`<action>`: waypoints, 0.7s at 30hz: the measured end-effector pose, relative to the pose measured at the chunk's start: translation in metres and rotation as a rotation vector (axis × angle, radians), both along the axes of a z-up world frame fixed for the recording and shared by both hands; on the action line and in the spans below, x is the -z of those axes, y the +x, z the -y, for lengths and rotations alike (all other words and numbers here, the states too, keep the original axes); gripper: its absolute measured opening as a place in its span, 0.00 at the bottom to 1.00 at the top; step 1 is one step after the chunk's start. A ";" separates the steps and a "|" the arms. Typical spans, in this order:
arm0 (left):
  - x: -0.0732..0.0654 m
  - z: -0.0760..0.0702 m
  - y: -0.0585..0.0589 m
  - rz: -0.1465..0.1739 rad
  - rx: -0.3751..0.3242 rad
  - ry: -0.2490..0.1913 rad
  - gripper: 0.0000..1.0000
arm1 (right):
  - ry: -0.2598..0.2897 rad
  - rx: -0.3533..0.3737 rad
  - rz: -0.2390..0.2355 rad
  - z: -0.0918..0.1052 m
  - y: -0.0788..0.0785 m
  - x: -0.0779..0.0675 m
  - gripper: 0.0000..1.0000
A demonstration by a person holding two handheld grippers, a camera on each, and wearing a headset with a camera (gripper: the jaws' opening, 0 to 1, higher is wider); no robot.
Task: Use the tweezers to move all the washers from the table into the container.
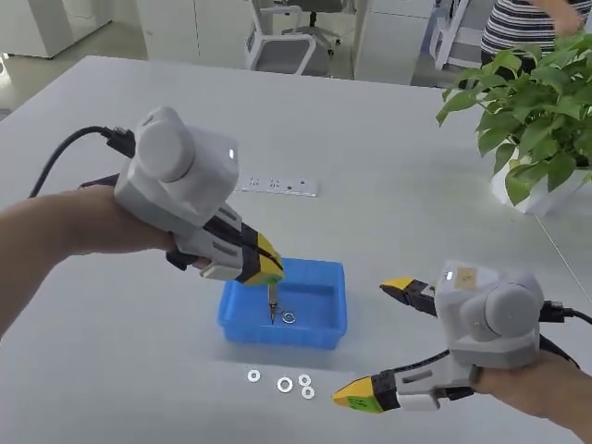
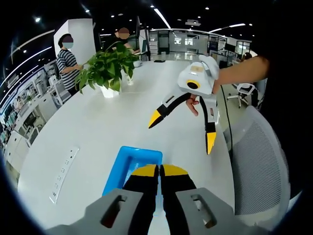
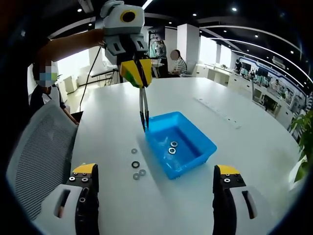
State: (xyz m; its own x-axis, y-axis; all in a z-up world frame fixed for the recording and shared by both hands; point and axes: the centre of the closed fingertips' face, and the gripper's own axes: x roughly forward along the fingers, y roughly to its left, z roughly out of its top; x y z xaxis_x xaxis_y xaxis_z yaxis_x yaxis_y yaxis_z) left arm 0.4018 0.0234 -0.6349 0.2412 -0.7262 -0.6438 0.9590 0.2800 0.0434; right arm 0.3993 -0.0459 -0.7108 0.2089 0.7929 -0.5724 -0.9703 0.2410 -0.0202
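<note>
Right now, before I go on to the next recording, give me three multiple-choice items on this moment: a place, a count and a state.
1. Where are the tips of the tweezers?
A. at the blue container
B. by the plant
C. on the power strip

2. How many washers lie on the table, outside the container?
A. one
B. four
C. nine

3. How is the right gripper?
A. shut on a washer
B. shut on the tweezers
C. open, empty

1 A: the left gripper holds them pointing down at the container.
2 B: four lie in front of it.
3 C: its jaws stand wide apart, with nothing between them.
</note>
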 end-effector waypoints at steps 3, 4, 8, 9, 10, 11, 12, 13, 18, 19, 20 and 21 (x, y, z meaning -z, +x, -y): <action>0.003 -0.001 -0.006 -0.005 0.001 0.002 0.05 | -0.001 0.000 0.000 0.001 -0.003 0.003 0.97; 0.004 -0.002 -0.009 -0.009 0.005 0.001 0.05 | 0.000 -0.001 0.000 0.001 -0.004 0.004 0.96; 0.012 -0.003 -0.018 -0.016 0.016 0.003 0.05 | -0.004 -0.007 -0.004 -0.001 -0.010 0.009 0.95; 0.014 -0.003 -0.019 -0.014 0.018 0.007 0.05 | -0.005 -0.007 -0.004 -0.001 -0.010 0.010 0.94; 0.015 -0.004 -0.019 -0.012 0.018 0.008 0.05 | -0.006 -0.010 -0.004 -0.001 -0.011 0.011 0.94; 0.017 -0.004 -0.021 -0.014 0.019 0.007 0.05 | -0.007 -0.011 -0.004 -0.002 -0.012 0.012 0.93; 0.019 -0.004 -0.021 -0.015 0.020 0.006 0.05 | -0.011 -0.012 -0.006 -0.002 -0.013 0.014 0.93; 0.020 -0.003 -0.023 -0.018 0.020 0.004 0.05 | -0.013 -0.016 -0.006 -0.002 -0.014 0.015 0.92; 0.029 -0.003 -0.029 -0.027 0.032 0.014 0.05 | -0.021 -0.024 -0.008 -0.004 -0.017 0.022 0.91; 0.031 -0.003 -0.030 -0.026 0.033 0.015 0.05 | -0.022 -0.025 -0.009 -0.004 -0.018 0.023 0.90; 0.032 -0.004 -0.030 -0.028 0.033 0.015 0.05 | -0.024 -0.027 -0.010 -0.003 -0.019 0.024 0.90; 0.034 -0.004 -0.032 -0.029 0.037 0.016 0.05 | -0.028 -0.029 -0.011 -0.003 -0.020 0.026 0.90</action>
